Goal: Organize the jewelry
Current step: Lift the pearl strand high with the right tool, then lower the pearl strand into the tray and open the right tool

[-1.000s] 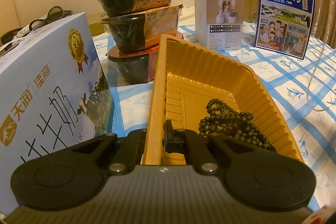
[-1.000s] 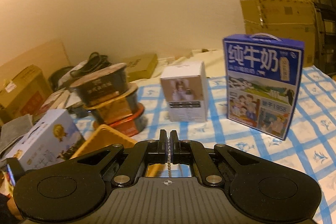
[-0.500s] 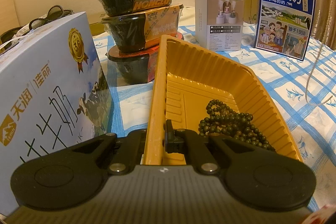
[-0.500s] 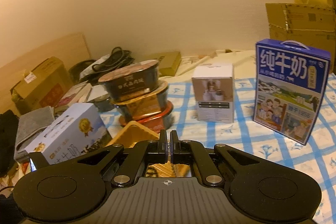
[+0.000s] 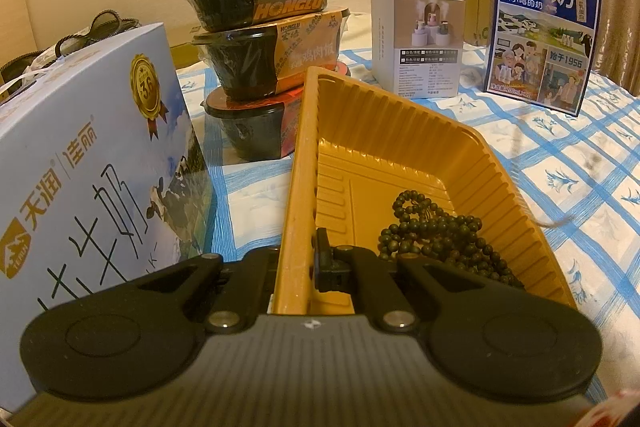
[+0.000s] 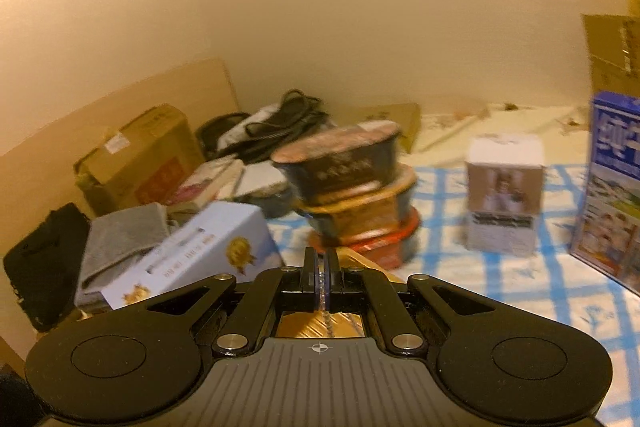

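Observation:
My left gripper (image 5: 298,259) is shut on the near left wall of a yellow plastic tray (image 5: 400,99). A string of dark green beads (image 5: 440,231) lies heaped in the tray's near right corner. My right gripper (image 6: 321,267) is shut on a thin pale chain (image 6: 322,293), which hangs down between the fingers over the tray (image 6: 304,325). In the left wrist view that chain (image 5: 554,223) appears as a blurred strand just outside the tray's right wall. The right wrist view is motion-blurred.
A pale blue milk carton box (image 5: 80,167) stands close on the tray's left. Three stacked food bowls (image 5: 272,27) stand behind the tray. A white box (image 5: 416,39) and a dark blue milk box (image 5: 540,35) stand farther back on the blue checked cloth (image 5: 580,167).
The right gripper has swung left with the chain, and the boxes slid right in its view. In the left wrist view the hanging chain came closer to the tray. The left gripper kept still.

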The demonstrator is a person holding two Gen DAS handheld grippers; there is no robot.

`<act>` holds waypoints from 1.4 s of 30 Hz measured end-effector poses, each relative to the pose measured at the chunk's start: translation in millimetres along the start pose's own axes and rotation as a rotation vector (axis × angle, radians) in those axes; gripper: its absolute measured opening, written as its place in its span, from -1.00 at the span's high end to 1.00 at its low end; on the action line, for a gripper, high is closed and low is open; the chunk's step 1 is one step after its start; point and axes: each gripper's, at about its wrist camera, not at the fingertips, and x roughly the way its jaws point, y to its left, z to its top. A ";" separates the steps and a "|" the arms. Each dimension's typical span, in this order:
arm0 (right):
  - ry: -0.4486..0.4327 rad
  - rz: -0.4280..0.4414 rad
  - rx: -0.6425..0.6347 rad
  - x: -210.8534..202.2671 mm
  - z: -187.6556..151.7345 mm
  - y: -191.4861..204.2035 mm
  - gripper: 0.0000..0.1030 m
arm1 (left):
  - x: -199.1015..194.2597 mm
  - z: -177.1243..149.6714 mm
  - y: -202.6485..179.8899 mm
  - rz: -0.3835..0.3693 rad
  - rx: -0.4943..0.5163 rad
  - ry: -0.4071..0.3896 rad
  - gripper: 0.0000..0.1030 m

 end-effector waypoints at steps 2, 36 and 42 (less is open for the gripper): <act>-0.032 0.021 0.004 8.0 3.9 4.7 0.96 | 0.3 0.1 -0.4 0.000 0.000 -0.001 0.94; 0.251 -0.145 0.274 125.6 -117.1 -60.1 0.96 | 3.7 -2.5 3.0 -0.007 -0.004 0.001 0.94; 0.274 -0.197 0.212 138.1 -121.4 -58.9 0.95 | 3.9 -2.8 3.7 -0.007 -0.006 0.003 0.94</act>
